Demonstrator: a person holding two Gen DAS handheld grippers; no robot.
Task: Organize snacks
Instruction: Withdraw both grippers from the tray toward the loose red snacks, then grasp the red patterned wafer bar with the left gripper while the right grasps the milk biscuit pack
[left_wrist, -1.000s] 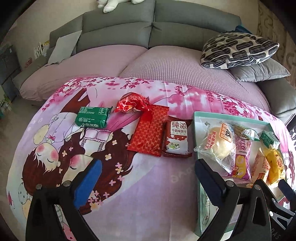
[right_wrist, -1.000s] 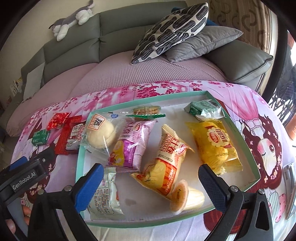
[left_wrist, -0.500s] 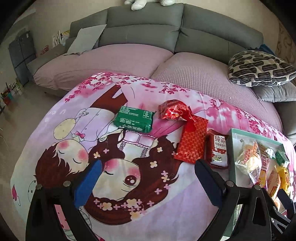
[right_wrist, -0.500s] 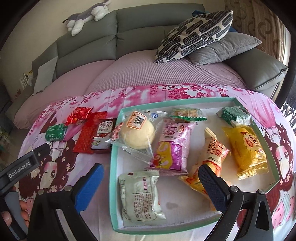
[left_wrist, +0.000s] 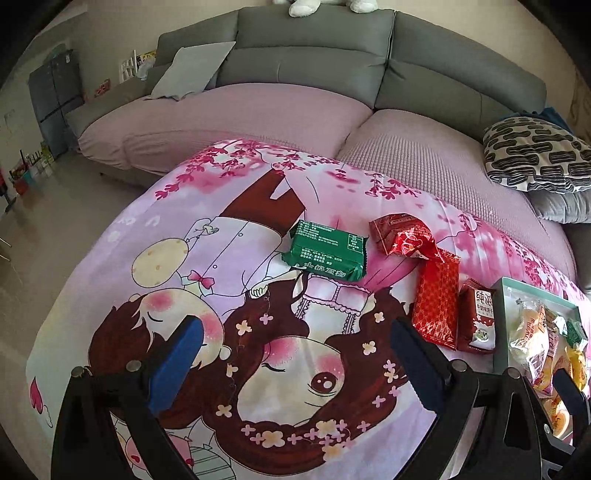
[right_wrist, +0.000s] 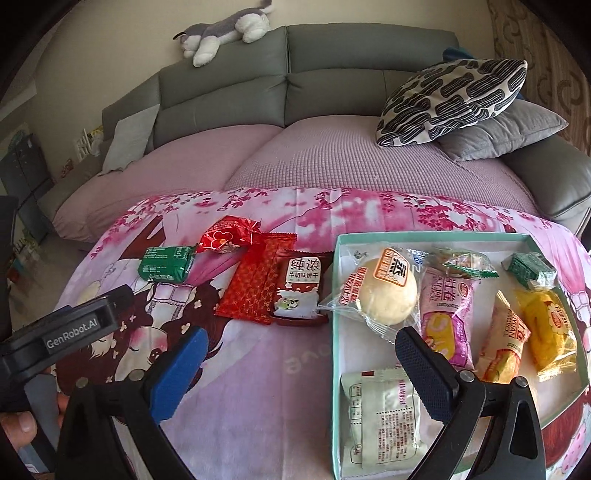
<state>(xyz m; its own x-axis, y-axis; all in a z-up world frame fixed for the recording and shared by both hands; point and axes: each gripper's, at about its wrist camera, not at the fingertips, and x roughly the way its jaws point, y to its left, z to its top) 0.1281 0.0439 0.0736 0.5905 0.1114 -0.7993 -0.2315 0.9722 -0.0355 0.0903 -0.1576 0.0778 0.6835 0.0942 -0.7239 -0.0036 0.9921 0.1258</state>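
Soft, even daylight, perhaps from the right; strong fisheye bending and dark vignetted corners; focus mostly sharp

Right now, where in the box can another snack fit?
The tray has bare floor at its near right, in front of the yellow packet, beside the white packet. The far row, round bun to small green packet, is crowded.
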